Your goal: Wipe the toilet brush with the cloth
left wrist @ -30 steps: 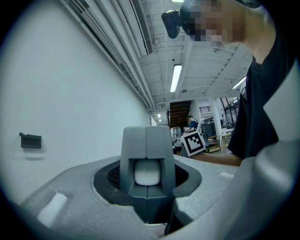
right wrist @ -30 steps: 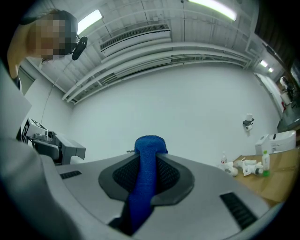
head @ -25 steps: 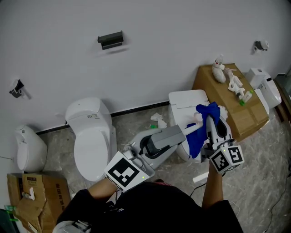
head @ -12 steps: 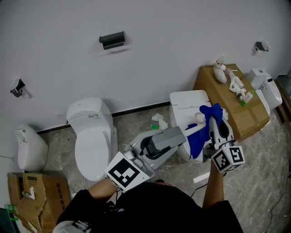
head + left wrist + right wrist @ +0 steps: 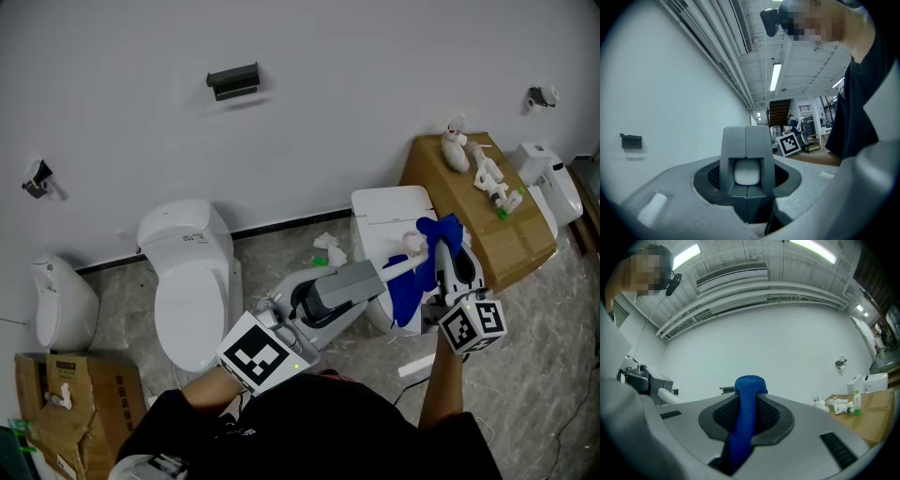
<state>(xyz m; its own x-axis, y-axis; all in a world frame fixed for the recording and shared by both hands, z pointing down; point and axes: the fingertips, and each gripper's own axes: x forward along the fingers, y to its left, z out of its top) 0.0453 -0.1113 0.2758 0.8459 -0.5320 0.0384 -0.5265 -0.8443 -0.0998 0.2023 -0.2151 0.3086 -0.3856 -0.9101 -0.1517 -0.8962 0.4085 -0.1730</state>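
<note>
In the head view my left gripper is shut on the white handle of the toilet brush, which points right toward its pale head. The left gripper view shows the handle's rounded end pinched between the grey jaws of the left gripper. My right gripper is shut on a blue cloth. The cloth hangs over the brush near its head. In the right gripper view the cloth runs up between the jaws of the right gripper, with the brush handle at far left.
A white toilet stands to the left, and a second white toilet with its lid is under the brush. A cardboard box with bottles sits at right. A urinal and another box are at far left.
The right gripper with the blue cloth has edged slightly to the right along the brush. The left gripper has kept still.
</note>
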